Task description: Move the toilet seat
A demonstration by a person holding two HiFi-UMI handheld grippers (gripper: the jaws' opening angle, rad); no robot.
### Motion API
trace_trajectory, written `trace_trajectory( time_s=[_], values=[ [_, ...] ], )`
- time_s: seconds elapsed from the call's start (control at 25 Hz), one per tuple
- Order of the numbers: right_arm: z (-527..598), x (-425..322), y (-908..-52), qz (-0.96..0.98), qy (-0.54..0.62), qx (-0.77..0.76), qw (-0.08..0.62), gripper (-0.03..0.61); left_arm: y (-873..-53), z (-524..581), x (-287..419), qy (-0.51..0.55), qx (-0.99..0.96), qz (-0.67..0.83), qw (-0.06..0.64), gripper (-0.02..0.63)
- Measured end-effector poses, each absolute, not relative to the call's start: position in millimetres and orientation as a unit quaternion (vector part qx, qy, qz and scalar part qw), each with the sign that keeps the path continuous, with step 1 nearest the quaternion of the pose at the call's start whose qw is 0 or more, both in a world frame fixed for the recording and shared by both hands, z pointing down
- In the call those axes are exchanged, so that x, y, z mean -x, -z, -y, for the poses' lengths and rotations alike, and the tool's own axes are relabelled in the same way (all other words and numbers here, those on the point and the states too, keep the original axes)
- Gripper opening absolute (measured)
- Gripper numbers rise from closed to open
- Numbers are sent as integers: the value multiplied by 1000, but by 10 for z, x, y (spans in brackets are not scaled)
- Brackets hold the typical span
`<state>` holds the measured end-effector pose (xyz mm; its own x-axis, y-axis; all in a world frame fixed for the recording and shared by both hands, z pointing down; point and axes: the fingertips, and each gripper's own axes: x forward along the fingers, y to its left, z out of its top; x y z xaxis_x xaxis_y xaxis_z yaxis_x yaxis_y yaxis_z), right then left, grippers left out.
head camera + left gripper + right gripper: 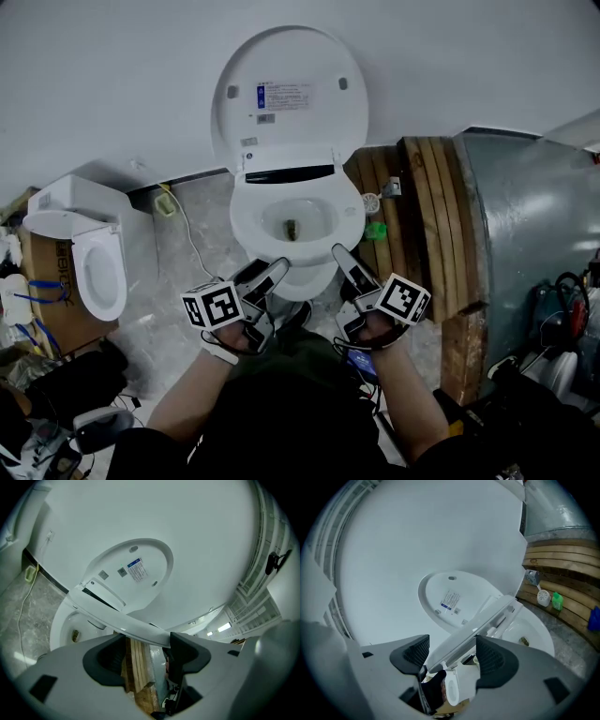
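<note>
Centrally, locate the toilet (305,281) set against a white wall, with lid (291,94) swung fully up and leaning on that wall, label side out. Find the seat (246,220) hinged at the back of the bowl and tilted up at the front, clear of the rim, as best read in the two gripper views. Read the left gripper (146,641) at the seat's front-left edge: jaws released and well apart, with the seat rim crossing the gap at the jaw tips. Read the right gripper (452,644) at the front-right edge: jaws likewise spread, not clamped, with the thin seat edge running between them and its underside and bumpers turned toward the bowl. Cannot tell in either view about firm contact between pads and seat. In the head view, note both grippers side by side at the toilet's front, each in one hand, tips pointing at the seat. Left of the toilet, note a second toilet (89,253) beside a cardboard box (47,300), and a pale cable (187,234) trailing over the marbled floor (159,309). Right of the toilet, note wooden boards (427,216) stacked on edge against a grey drum (525,225), with a small green bottle (375,230) on the floor between toilet and boards.
</note>
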<state>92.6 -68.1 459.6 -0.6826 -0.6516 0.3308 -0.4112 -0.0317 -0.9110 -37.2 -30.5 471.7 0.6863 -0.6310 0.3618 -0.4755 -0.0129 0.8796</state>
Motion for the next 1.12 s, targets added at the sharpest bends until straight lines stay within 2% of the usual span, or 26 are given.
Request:
trace_trajectory(
  time_s=[0.28, 0.48, 0.84, 1.12],
  values=[
    [739, -909, -4271, -747, 539, 382, 73, 314, -4538, 532, 427, 80, -715, 406, 564, 287],
    [822, -901, -4115, -789, 470, 395, 23, 314, -4394, 721, 462, 100, -717, 420, 547, 287],
    [1093, -715, -3852, -867, 187, 442, -135, 313, -4179, 1100, 550, 110, -735, 435, 509, 287],
    [1357, -519, -3726, -862, 101, 461, -183, 313, -4112, 1231, 613, 95, -744, 435, 498, 287]
  ],
)
